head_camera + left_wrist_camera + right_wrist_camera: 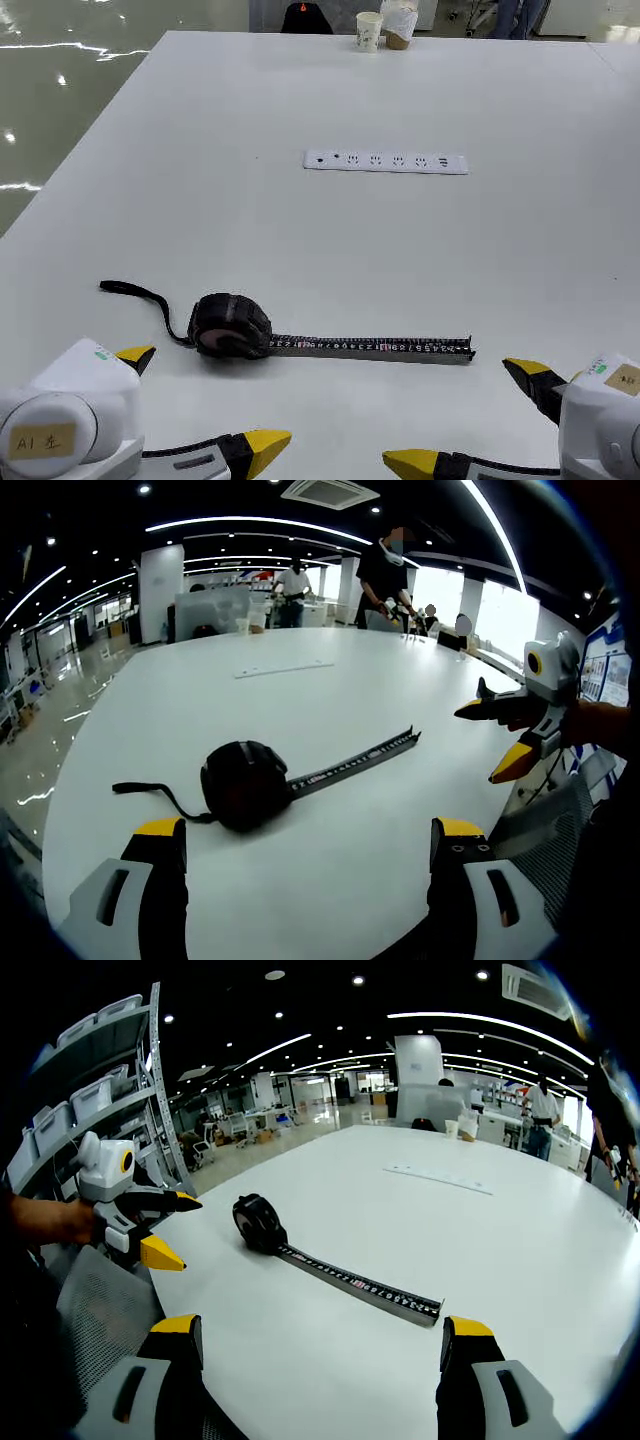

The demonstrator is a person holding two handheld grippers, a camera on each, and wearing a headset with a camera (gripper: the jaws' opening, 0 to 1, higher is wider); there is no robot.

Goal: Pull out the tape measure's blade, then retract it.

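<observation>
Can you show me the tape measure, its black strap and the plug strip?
tape measure (pixel 230 325), head view, round black case.
black strap (pixel 136 290), head view, middle of the strap.
plug strip (pixel 385 161), head view, its middle.

The counter is smooth, matt white. The tape measure has a matt black case, perhaps rubber-coated, though the view is too coarse to be sure. Its blade is thin dark metal and its strap is matt black. The power strip is smooth white plastic. The left tongs and right tongs have smooth plastic shells. The floor is glossy.
</observation>
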